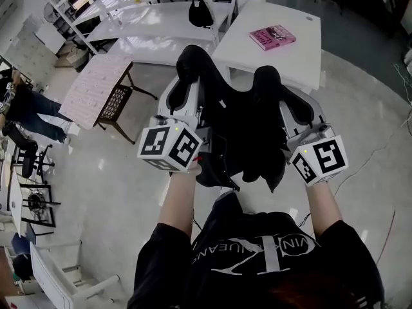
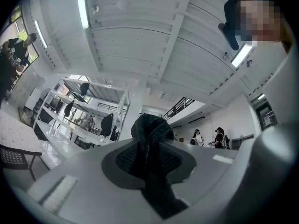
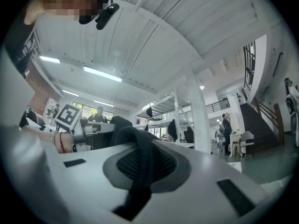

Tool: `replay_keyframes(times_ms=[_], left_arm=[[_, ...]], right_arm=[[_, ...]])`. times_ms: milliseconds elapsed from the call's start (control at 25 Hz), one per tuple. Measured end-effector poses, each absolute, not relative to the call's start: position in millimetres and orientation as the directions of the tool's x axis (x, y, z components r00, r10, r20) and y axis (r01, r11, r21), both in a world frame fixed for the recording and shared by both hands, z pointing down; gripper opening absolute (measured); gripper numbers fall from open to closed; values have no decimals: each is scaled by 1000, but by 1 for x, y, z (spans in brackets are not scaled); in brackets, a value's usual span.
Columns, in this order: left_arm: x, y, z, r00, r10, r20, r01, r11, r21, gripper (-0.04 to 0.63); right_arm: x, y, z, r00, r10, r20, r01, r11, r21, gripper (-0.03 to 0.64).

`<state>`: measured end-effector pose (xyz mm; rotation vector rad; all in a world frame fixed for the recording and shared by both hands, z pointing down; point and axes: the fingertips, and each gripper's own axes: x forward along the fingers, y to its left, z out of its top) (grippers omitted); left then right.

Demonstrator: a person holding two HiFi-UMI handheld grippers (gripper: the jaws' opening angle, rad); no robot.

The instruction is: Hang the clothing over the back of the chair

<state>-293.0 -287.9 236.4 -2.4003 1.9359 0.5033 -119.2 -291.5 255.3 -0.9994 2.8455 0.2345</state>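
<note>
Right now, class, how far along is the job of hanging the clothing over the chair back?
Done: the black garment is picked up, pinched by the left hand-held gripper and the right hand-held gripper. In hand: it hangs in the air between them, in front of the person. Left: taking it to the chair at the left and draping it over the back, which looks bare.
</note>
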Motion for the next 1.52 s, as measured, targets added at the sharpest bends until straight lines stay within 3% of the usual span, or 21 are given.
replay_keyframes(times_ms=[320, 760, 1080, 1520], left_arm=[[-294, -372, 224, 259, -925, -279, -915, -327, 235, 75], [-296, -460, 310, 308, -947, -87, -904, -320, 285, 78], [-286, -498, 363, 338, -941, 22, -900, -317, 299, 78], [-263, -509, 401, 418, -900, 124, -908, -419, 18, 78]], right_arm=[[-121, -358, 252, -682, -715, -155, -729, 680, 72, 32], [-114, -431, 339, -549, -834, 53, -807, 546, 226, 32], [-95, -456, 411, -484, -823, 298, -805, 552, 218, 32], [-99, -441, 471, -482, -735, 477, -732, 637, 241, 32]])
